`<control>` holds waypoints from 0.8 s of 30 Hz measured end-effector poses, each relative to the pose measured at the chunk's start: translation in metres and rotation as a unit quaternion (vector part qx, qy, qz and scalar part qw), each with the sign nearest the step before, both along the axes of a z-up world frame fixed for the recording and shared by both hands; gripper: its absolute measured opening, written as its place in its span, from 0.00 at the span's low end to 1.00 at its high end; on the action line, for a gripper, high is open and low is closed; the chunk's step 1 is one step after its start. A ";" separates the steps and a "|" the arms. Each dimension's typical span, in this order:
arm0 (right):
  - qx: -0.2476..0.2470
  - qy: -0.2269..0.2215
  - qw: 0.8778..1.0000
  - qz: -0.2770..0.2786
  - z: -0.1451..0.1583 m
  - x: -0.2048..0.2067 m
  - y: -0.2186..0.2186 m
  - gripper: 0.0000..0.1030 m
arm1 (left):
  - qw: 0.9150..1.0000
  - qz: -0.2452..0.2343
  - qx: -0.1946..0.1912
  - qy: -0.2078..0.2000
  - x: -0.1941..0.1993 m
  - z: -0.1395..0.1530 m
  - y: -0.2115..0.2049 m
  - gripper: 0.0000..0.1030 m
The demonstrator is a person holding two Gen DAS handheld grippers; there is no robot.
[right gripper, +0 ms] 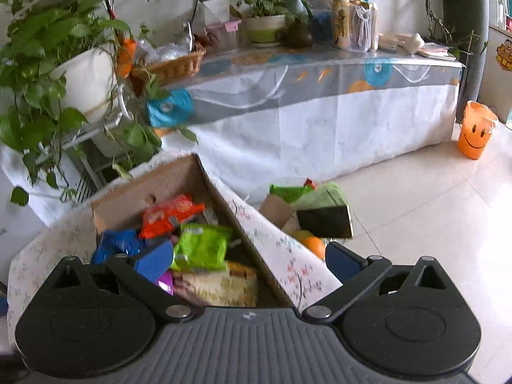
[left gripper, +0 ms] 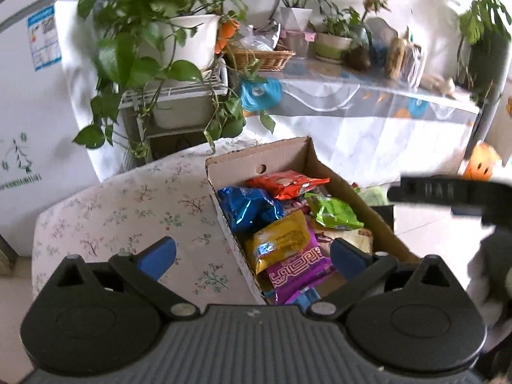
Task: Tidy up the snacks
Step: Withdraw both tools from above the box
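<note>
The left gripper [left gripper: 252, 257] is wide open with nothing between its blue pads [left gripper: 158, 257]. It hangs over the near left edge of a cardboard box [left gripper: 256, 160] that sits on a surface under a flowered cloth [left gripper: 128, 198]. The box is full of snack packets: an orange packet [left gripper: 288, 185] at twelve o'clock in the pile, a blue packet [left gripper: 246, 208] at nine o'clock, a green packet [left gripper: 332, 212] at three o'clock, a yellow packet [left gripper: 281, 240] in the middle and a purple packet [left gripper: 300, 270] at six o'clock, nearest the camera.

The right gripper [right gripper: 249, 260] is also wide open and holds nothing. Its left pad [right gripper: 153, 260] is over the box, just beside the green packet; its right pad is past the cloth's edge, above the floor. On the floor at two o'clock from the box lie more things, among them a dark box [right gripper: 326, 222] and an orange fruit [right gripper: 313, 244].

Behind, at twelve o'clock, a long table [right gripper: 320, 121] carries potted plants [right gripper: 265, 25] and a wicker basket [right gripper: 176, 64].
</note>
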State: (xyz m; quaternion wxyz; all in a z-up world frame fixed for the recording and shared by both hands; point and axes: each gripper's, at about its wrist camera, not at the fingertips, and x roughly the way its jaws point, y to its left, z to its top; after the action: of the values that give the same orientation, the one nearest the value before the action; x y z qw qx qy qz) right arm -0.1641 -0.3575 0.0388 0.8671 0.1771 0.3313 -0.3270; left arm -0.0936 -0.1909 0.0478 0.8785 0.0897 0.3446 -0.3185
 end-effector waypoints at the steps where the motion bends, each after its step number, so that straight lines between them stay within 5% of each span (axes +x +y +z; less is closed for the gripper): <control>1: 0.004 0.001 1.000 0.003 -0.001 -0.002 0.002 1.00 | 1.000 0.006 -0.007 0.007 0.002 0.001 0.005 0.99; 8: 0.025 0.000 0.999 0.022 -0.007 -0.009 0.010 1.00 | 0.997 0.056 -0.024 0.054 0.018 -0.002 0.017 0.99; 24: 0.002 0.087 0.996 0.035 -0.024 0.021 0.029 1.00 | 0.988 0.119 0.068 0.065 0.035 -0.033 -0.006 0.99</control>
State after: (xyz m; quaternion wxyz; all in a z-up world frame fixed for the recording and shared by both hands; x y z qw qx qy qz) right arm -0.1430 -0.3286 0.0143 0.8456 0.1384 0.4120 -0.3099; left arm -0.0590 -0.1966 0.0152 0.8778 0.0863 0.4302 -0.1923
